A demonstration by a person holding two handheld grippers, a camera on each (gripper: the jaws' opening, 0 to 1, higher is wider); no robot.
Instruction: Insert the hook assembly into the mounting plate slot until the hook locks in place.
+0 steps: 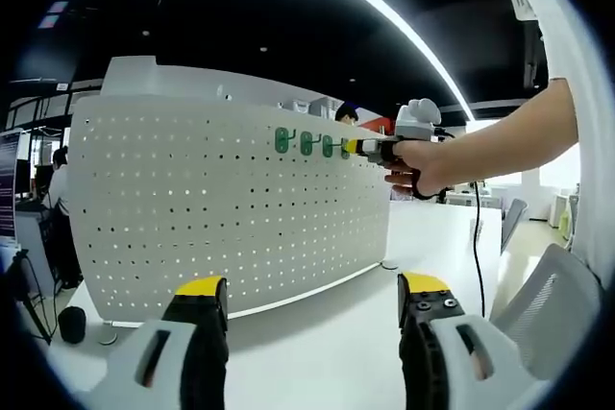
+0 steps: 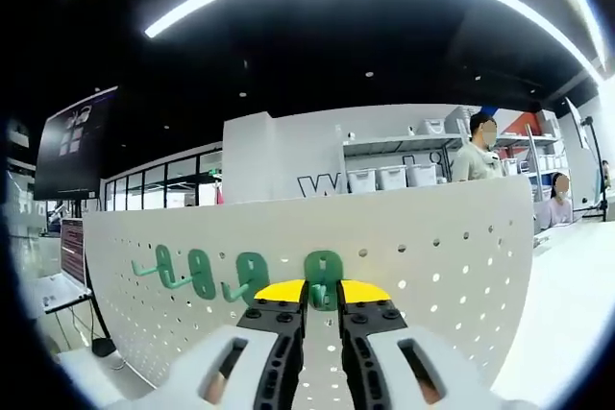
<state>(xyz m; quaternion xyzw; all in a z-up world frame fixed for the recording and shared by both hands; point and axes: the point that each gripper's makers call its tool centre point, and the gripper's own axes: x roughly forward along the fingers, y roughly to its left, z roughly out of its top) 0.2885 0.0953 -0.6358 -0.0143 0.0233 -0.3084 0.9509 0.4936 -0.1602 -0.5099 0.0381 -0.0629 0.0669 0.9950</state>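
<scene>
Right gripper (image 2: 323,297) jaws clamp a green plastic hook (image 2: 324,276) against the white perforated mounting plate (image 2: 432,266); left gripper (image 1: 312,300) jaws gape empty at 6 o'clock.

Left gripper (image 1: 312,309) low, jaws wide apart; right gripper (image 2: 323,302) raised by outstretched arm (image 1: 500,136), jaws nearly closed.

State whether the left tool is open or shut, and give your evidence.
Open. In the left gripper view, the left tool has its two yellow-tipped jaws standing well apart, with bare white table showing between them and nothing held.
</scene>
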